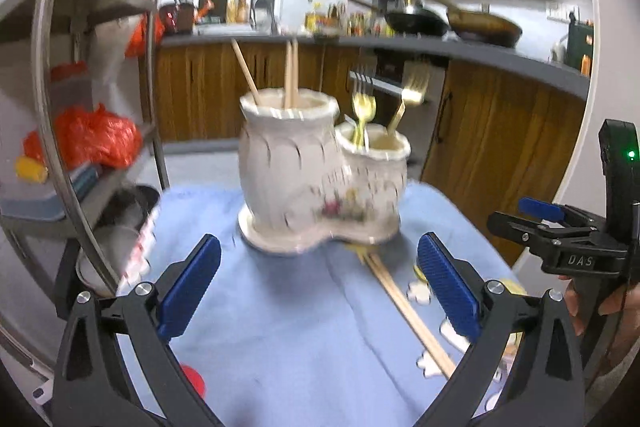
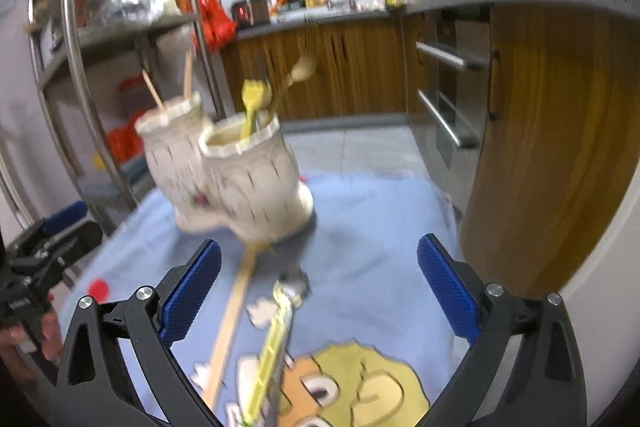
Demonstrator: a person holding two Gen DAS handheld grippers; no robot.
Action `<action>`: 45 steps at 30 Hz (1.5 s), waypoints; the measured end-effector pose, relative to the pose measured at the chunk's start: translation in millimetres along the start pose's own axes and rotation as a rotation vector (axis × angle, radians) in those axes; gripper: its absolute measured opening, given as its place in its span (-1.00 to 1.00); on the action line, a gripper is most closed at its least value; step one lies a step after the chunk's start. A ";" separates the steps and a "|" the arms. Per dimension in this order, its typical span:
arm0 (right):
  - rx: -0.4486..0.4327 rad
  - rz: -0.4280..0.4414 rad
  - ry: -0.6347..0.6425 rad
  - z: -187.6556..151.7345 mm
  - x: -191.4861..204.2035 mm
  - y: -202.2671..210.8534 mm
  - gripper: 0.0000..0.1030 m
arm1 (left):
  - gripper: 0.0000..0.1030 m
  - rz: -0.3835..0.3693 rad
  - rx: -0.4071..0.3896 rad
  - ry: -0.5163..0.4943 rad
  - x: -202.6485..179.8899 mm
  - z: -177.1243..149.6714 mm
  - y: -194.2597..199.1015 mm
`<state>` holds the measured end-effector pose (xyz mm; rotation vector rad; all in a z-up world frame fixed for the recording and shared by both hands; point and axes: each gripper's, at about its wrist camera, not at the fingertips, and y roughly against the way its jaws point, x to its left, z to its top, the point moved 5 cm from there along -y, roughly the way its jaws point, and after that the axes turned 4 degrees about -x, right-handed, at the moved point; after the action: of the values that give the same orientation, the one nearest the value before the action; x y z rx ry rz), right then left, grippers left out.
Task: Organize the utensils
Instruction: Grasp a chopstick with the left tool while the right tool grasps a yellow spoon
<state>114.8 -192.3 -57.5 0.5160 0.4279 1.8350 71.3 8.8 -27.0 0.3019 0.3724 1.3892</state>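
Observation:
A white ceramic double-cup utensil holder (image 1: 320, 171) stands on the blue cloth (image 1: 280, 327). Its taller cup holds wooden chopsticks (image 1: 290, 75); its lower cup holds gold forks (image 1: 362, 115). More chopsticks (image 1: 404, 303) lie on the cloth in front of it. My left gripper (image 1: 318, 287) is open and empty, just short of the holder. In the right wrist view the holder (image 2: 236, 179) stands ahead, with a chopstick (image 2: 232, 315) and a gold-handled utensil (image 2: 276, 343) lying on the cloth. My right gripper (image 2: 318, 287) is open and empty above them.
A metal shelf rack (image 1: 100, 87) with red bags stands at the left. Wooden kitchen cabinets (image 2: 540, 147) and a grey counter with pans run along the back and right. The right gripper (image 1: 568, 239) shows at the right edge of the left wrist view.

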 end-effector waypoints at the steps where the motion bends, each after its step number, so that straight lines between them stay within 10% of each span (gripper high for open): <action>1: 0.031 -0.002 0.002 -6.4 -0.1 -2.5 0.89 | 0.89 -0.002 0.019 -0.012 -3.2 -4.1 -3.3; 7: 0.197 -0.027 0.056 -37.6 2.6 -22.2 0.89 | 0.89 -0.004 0.109 -0.047 -11.7 -19.8 -20.1; 14: 0.195 -0.010 0.072 -37.5 4.0 -37.1 0.84 | 0.89 0.010 0.164 -0.023 -6.5 -26.3 -30.9; 35: 0.250 0.103 0.024 -24.7 17.4 -79.1 -0.82 | 0.89 -0.007 0.210 -0.045 -12.1 -35.0 -38.2; 45: 0.172 0.092 -0.022 -10.7 3.8 -54.9 -0.94 | 0.73 -0.040 0.296 -0.073 -37.6 -48.8 -46.9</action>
<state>151.4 -172.2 -94.9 0.6825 0.5585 1.8880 87.1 -36.3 -87.9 0.5831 0.5216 1.2791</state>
